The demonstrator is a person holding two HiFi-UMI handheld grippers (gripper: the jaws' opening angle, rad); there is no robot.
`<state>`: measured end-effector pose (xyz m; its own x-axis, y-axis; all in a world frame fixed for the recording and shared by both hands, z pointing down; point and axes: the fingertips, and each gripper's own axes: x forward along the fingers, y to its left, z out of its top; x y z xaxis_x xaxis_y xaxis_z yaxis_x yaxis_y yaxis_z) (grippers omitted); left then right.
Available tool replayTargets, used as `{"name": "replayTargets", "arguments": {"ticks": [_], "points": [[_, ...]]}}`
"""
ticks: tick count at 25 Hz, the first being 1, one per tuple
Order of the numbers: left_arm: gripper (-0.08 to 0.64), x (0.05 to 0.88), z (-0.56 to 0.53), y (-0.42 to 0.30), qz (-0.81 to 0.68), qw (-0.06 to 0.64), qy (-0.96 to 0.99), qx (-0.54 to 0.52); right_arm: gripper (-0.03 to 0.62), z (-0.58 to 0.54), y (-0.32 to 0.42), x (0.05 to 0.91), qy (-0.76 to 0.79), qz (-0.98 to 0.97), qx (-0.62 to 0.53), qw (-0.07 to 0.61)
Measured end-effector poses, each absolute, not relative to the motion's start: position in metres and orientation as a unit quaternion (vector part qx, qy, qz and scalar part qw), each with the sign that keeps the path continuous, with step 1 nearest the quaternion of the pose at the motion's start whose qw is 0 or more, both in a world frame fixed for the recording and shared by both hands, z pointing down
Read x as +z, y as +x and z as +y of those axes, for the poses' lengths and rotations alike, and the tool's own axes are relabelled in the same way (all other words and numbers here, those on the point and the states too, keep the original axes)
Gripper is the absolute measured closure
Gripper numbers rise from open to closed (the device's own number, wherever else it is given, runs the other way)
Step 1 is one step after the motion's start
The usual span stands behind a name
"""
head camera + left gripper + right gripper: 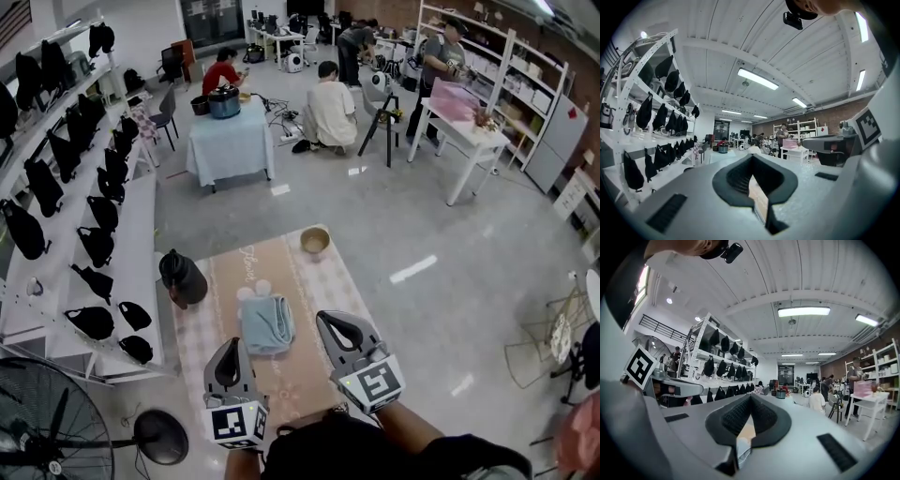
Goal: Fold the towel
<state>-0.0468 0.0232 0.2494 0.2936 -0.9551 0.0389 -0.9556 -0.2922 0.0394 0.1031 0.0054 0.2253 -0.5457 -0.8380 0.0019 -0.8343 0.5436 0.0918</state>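
A light blue towel (267,324) lies folded into a small rectangle on the pink checked cloth (309,281) in the head view. My left gripper (231,348) hovers just left of the towel's near corner, shut and empty. On the towel's right side my right gripper (329,321) is also shut with nothing in it. Both point level, away from me. In the left gripper view the left gripper (752,157) shows its dark pads pressed together, and the right gripper (750,397) looks the same in the right gripper view. Neither gripper view shows the towel.
A black jug (183,277) stands at the cloth's left edge, a wooden bowl (315,241) at its far end, and two small white round things (253,292) just beyond the towel. White shelves of black bags (94,244) line the left. A fan (42,422) stands near left. People work far back.
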Motion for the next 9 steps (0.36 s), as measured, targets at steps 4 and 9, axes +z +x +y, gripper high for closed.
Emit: {"name": "replayTargets", "arguments": {"ticks": [4, 9], "points": [[0.555, 0.2533, 0.0231, -0.0495, -0.594, 0.036, 0.803, 0.003, 0.589, 0.0077, 0.1017, 0.2263, 0.475, -0.879, -0.040, 0.024], [0.555, 0.2527, 0.0173, -0.0536, -0.595, 0.037, 0.803, 0.001, 0.589, 0.0044, 0.1022, 0.2224, 0.482, -0.875, -0.037, 0.017]]}}
